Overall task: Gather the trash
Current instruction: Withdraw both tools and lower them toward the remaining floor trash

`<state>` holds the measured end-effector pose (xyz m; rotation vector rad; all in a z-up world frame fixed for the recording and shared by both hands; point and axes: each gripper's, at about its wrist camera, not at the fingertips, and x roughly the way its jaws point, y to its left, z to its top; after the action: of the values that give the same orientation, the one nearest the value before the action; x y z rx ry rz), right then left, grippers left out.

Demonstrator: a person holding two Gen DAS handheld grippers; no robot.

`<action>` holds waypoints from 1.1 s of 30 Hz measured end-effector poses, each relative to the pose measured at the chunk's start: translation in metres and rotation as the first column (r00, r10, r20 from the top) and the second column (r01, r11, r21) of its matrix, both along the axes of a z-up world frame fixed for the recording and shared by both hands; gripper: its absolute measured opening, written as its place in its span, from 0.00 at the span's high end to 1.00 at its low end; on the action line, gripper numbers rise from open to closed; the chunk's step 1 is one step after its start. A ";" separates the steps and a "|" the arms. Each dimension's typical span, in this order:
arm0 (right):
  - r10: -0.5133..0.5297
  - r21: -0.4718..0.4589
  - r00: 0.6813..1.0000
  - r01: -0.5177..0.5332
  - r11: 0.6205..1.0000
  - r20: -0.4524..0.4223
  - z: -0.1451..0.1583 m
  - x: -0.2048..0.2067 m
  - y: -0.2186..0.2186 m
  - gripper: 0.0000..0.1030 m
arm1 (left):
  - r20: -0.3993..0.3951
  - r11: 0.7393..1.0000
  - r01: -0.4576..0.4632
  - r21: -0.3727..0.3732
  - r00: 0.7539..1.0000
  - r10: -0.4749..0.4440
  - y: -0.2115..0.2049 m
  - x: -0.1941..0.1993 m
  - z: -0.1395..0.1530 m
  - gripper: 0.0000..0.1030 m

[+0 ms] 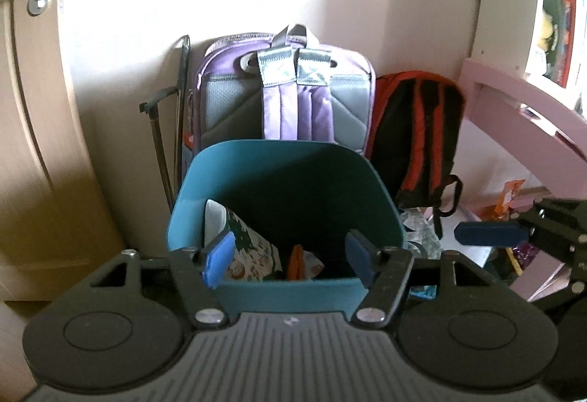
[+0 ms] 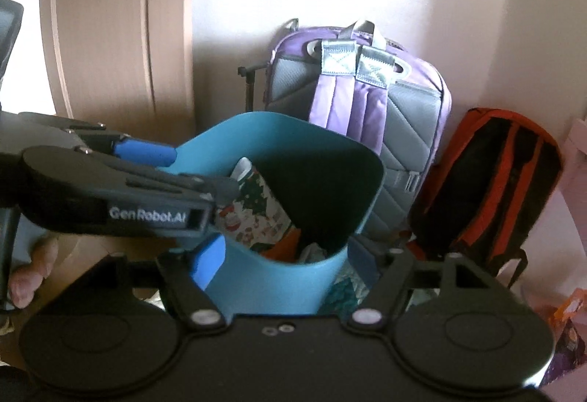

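Honestly, my main worry is tipping or shoving the teal bin (image 1: 286,181): both tools hang right over its rim, and my left tool (image 1: 290,255) straddles the near wall, so a careless push forward could knock it into the purple backpack (image 1: 282,90) or spill the printed carton (image 1: 249,251) and orange wrapper (image 1: 295,262) already inside. Left tool is wide open and empty, touching nothing I can confirm; right tool (image 2: 286,259) is also spread wide, holding nothing, its fingers flanking the bin's near corner. More trash, an orange packet (image 1: 508,200), sits on the floor to the right, so I risk clipping the red-black backpack (image 1: 418,130) reaching for it.
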<state>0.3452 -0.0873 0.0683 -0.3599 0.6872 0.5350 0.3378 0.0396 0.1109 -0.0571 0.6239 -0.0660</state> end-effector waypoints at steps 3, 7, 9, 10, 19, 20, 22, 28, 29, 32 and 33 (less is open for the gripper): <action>0.003 0.003 1.000 -0.003 1.000 0.010 0.004 -0.023 -0.004 0.27 | 0.017 1.000 -0.005 -0.009 1.000 0.005 -0.001 -0.022 0.006 0.28; 0.020 0.010 1.000 -0.021 1.000 0.014 0.004 -0.050 -0.008 0.26 | 0.033 1.000 0.008 -0.007 0.999 -0.008 -0.004 -0.050 0.008 0.21; 0.028 0.011 1.000 -0.028 1.000 0.012 0.001 -0.062 -0.010 0.25 | 0.037 1.000 0.014 -0.010 0.999 -0.013 -0.005 -0.062 0.006 0.20; 0.032 0.015 0.999 -0.032 0.999 0.008 -0.001 -0.068 -0.011 0.25 | 0.036 1.000 0.015 -0.011 0.999 -0.015 -0.005 -0.069 0.003 0.19; 0.061 0.017 0.997 -0.061 0.998 -0.039 -0.041 -0.101 -0.017 0.25 | 0.004 1.000 -0.010 -0.011 1.000 0.010 -0.004 -0.106 -0.040 0.04; 0.063 0.016 0.997 -0.063 0.998 -0.048 -0.048 -0.103 -0.018 0.25 | -0.004 1.000 -0.022 -0.016 1.000 0.022 -0.002 -0.107 -0.047 0.02; 0.064 0.016 0.996 -0.063 0.998 -0.062 -0.062 -0.106 -0.019 0.25 | -0.013 0.999 -0.044 -0.028 0.999 0.043 0.002 -0.109 -0.061 0.02; 0.047 0.029 0.987 -0.043 0.999 -0.152 -0.120 -0.106 -0.025 0.25 | -0.106 0.997 -0.069 -0.027 0.992 0.066 0.012 -0.108 -0.126 0.02; 0.041 0.029 0.984 -0.037 0.999 -0.171 -0.133 -0.105 -0.027 0.25 | -0.134 0.997 -0.076 -0.033 0.988 0.071 0.015 -0.106 -0.138 0.02; 0.027 0.032 0.973 -0.020 0.999 -0.229 -0.172 -0.102 -0.031 0.25 | -0.224 0.993 -0.100 -0.056 0.971 0.085 0.023 -0.102 -0.179 0.02; 0.022 0.025 0.969 -0.017 1.000 -0.246 -0.186 -0.101 -0.032 0.25 | -0.251 0.992 -0.108 -0.061 0.964 0.089 0.026 -0.100 -0.193 0.02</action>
<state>0.2440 -0.1195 -0.1178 -0.2812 0.9176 0.6120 0.2373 0.0653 -0.0820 -0.1707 0.8680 0.0152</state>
